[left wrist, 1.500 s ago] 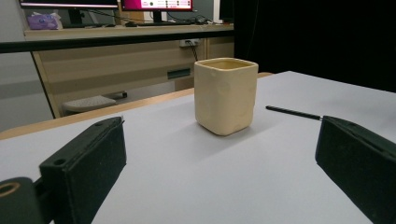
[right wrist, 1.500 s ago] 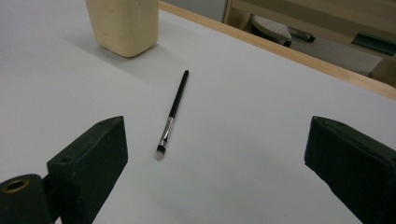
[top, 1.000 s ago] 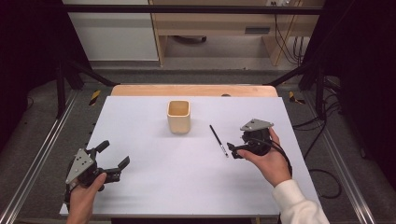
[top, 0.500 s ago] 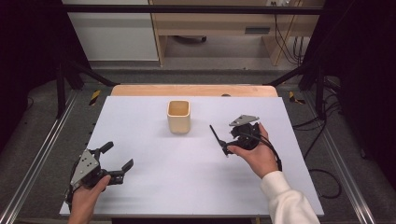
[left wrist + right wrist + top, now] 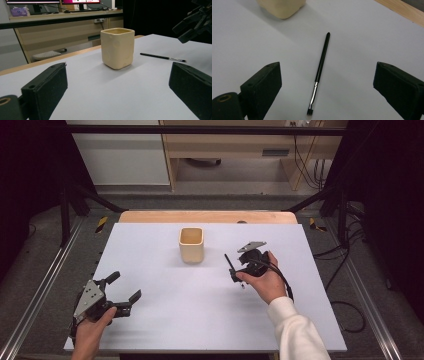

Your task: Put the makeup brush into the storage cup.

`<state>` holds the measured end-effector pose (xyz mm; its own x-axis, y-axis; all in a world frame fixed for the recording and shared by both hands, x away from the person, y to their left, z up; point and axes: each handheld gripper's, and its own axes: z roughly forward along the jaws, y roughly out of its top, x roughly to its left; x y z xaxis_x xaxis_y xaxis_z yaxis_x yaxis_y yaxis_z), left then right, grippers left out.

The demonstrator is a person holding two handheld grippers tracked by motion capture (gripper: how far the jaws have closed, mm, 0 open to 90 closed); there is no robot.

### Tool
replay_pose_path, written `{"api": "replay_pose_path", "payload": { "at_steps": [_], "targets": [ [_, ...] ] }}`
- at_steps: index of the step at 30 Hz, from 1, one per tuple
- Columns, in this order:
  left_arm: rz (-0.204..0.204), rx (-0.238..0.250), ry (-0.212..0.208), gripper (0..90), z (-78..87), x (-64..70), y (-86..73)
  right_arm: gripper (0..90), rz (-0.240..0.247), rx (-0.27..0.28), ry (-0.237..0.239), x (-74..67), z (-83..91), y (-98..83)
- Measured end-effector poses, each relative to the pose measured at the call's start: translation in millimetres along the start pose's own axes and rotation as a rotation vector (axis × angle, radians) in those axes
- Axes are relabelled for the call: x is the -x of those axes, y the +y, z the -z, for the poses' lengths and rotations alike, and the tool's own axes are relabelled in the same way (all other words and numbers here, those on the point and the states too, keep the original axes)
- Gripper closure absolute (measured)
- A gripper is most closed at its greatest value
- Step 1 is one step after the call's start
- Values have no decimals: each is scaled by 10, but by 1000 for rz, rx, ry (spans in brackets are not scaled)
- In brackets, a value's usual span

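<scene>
The left gripper [image 5: 121,295] is idling at seven o'clock, jaws apart. At twelve the cream cup [image 5: 191,244] is waiting empty. The right gripper [image 5: 325,82], jaws wide, is straddling the thin black brush [image 5: 320,70] at three o'clock; grasping and cup placement remain.

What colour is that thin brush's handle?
Black, with a silver metal band near the bristles; clearest in the right gripper view.

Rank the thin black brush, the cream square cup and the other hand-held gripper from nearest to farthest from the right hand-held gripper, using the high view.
1. Thin black brush: lying on the table just under the right hand-held gripper.
2. Cream square cup: toward the table's far middle.
3. Left hand-held gripper: at the near left corner, open.
</scene>
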<state>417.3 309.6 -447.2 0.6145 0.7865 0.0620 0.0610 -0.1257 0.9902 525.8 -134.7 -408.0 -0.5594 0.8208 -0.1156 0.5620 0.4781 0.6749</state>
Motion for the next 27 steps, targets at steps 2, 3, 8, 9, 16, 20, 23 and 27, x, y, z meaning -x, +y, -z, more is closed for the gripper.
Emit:
{"api": "replay_pose_path", "payload": {
  "at_steps": [2, 3, 8, 9, 16, 20, 23, 27],
  "targets": [
    [3, 2, 1, 15, 2, -6, 0, 87, -8, 0, -2, -4, -39, 11],
    [4, 2, 2, 15, 3, -8, -1, 89, -13, 0, -1, -5, -56, 17],
    [6, 4, 4, 15, 6, -15, -4, 98, -32, -24, -2, 9, -148, 27],
    [6, 4, 4, 15, 6, -16, -4, 99, -34, -31, -2, 14, -158, 27],
    [6, 1, 8, 15, 17, -27, -14, 102, -70, -57, 1, 71, -235, 18],
    [6, 1, 5, 15, 12, -31, -16, 104, -89, -72, -3, 95, -267, 8],
    [2, -5, 3, 15, 5, -26, -19, 103, -90, -81, 1, 91, -289, 0],
    [1, -1, 4, 15, 2, -21, -17, 138, -80, -93, 2, 84, -313, -9]
  ]
}}
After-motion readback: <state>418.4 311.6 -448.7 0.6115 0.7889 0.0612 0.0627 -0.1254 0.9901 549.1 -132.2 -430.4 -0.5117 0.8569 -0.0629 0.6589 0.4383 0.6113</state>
